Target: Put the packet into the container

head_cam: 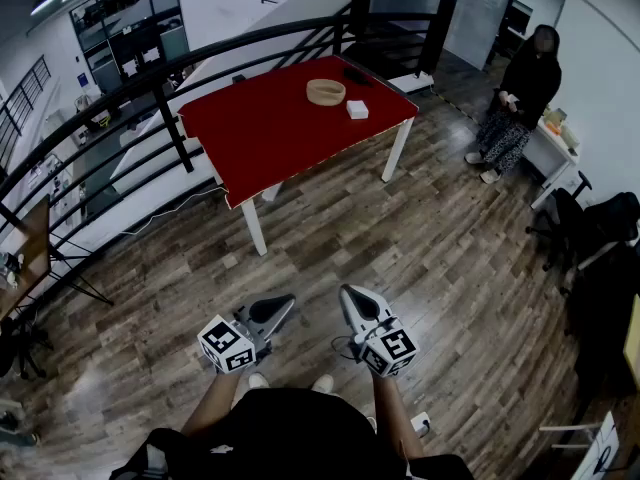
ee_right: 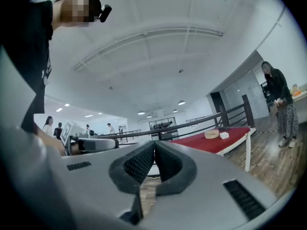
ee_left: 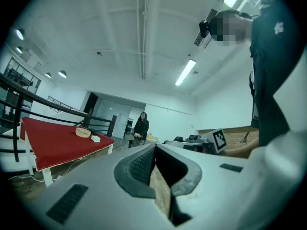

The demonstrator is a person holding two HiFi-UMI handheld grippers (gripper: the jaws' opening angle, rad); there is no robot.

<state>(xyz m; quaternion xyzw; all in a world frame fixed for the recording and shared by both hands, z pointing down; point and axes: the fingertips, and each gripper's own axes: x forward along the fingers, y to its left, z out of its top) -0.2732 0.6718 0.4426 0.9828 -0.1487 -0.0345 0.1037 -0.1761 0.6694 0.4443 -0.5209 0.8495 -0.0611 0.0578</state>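
A small white rectangular packet (head_cam: 357,110) lies flat on a red-topped table with white legs (head_cam: 270,133), just beside a round tan container (head_cam: 326,92). It is too small to tell which way its long side runs. Well apart from it, the left gripper (head_cam: 287,301) and right gripper (head_cam: 346,292) point level over the wooden floor (head_cam: 450,268), each with jaws pressed together, nothing between them.

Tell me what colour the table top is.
Red. The table top shows best in the head view.
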